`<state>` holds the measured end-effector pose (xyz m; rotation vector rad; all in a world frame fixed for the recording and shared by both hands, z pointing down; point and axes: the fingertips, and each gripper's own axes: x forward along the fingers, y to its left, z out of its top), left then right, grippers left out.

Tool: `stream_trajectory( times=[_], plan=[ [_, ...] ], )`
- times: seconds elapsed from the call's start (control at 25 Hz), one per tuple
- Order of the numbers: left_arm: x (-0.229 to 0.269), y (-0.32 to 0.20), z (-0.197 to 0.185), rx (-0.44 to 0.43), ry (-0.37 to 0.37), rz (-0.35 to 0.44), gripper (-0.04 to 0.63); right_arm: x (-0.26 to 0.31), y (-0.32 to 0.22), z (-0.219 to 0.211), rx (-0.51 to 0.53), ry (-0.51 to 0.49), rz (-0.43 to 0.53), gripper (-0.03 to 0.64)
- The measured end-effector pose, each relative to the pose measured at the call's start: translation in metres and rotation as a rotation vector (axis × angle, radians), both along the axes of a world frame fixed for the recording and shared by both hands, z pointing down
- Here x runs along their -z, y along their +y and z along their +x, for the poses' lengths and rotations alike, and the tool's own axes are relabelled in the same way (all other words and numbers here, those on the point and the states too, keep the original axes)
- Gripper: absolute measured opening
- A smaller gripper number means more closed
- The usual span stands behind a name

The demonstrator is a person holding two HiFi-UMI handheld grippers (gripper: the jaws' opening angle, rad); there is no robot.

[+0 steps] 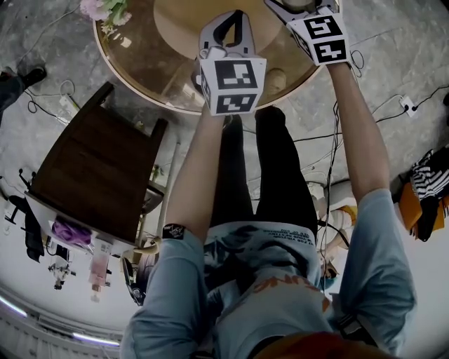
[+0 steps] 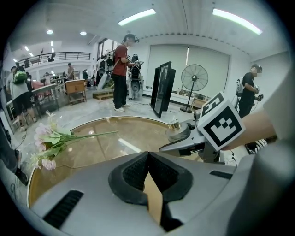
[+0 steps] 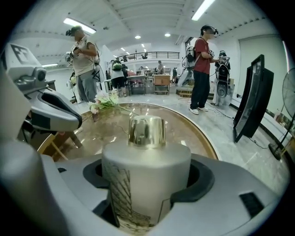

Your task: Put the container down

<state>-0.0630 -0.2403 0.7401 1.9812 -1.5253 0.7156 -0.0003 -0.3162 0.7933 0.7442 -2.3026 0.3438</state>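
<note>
The container is a white cylinder with printed lines and a shiny gold cap. My right gripper is shut on its body and holds it upright above the round brown glass table. In the left gripper view the same container's gold cap shows in the right gripper over the table's right side. My left gripper is shut, its dark pads touching with nothing between them. In the head view the left gripper hovers over the table's near edge, and the right gripper is cut by the top edge.
Pink flowers on long stems lie on the table's left side. A dark wooden chair stands left of the person's legs. Cables run across the floor. Several people, a black panel and a fan stand beyond the table.
</note>
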Motion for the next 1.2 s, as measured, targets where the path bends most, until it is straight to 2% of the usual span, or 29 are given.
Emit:
stream_trajectory(
  times=[0.4,0.92,1.08,1.2],
  plan=[
    [0.000,0.014,0.002,-0.004,0.011,-0.012,0.026,-0.006,0.011,0.021,-0.080,-0.007,-0.035,0.374],
    [0.004,0.030,0.002,-0.007,0.014,-0.017,0.025,-0.010,0.041,0.030,-0.065,0.038,-0.052,0.360],
    [0.008,0.036,0.002,-0.008,0.015,-0.010,0.026,-0.008,0.042,0.034,-0.105,0.029,-0.067,0.364],
    [0.012,0.044,0.000,0.008,0.025,-0.014,0.026,0.005,0.048,0.043,-0.159,-0.018,-0.077,0.364]
  ],
)
